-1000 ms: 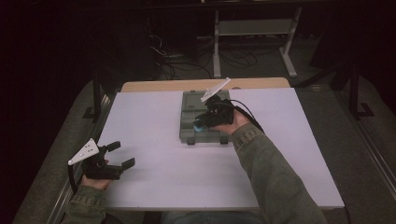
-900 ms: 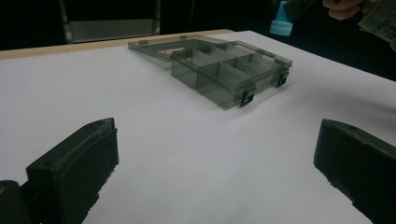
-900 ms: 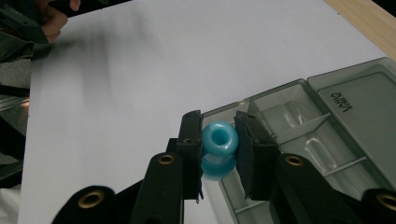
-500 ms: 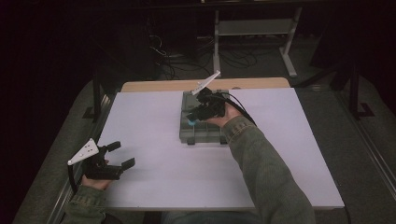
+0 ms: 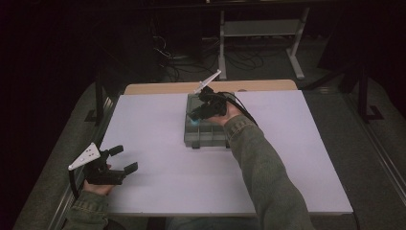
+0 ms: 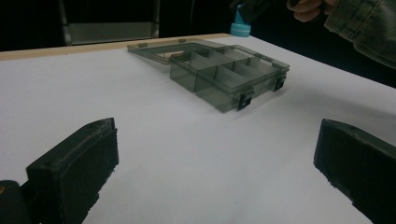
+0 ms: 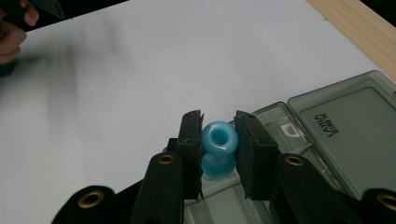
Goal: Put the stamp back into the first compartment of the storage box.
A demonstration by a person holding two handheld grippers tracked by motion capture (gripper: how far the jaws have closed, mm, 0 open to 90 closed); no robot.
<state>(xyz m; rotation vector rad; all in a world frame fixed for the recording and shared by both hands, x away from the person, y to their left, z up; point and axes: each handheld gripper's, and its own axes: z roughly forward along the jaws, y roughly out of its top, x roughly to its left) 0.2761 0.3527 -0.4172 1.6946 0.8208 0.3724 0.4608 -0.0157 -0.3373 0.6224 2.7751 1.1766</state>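
Observation:
A smoky grey compartment box (image 5: 207, 132) lies open on the white table, its lid (image 7: 345, 126) folded flat at the far side. My right gripper (image 5: 195, 115) hovers over the box's far left part, shut on a small blue spool-shaped piece (image 7: 218, 148) that sits between its black jaws. The same blue piece (image 6: 241, 25) hangs above the box (image 6: 224, 74) in the left gripper view. My left gripper (image 5: 125, 159) rests near the table's front left corner, open, with nothing between its jaws.
The white sheet (image 5: 158, 182) covers a wooden tabletop whose far edge (image 5: 163, 88) shows as a tan strip. Beyond the table stand a metal frame (image 5: 261, 33) and loose cables (image 5: 177, 62) on a dark floor.
My right gripper has moved left and slightly nearer over the box, carrying the blue piece. The left gripper has stayed put.

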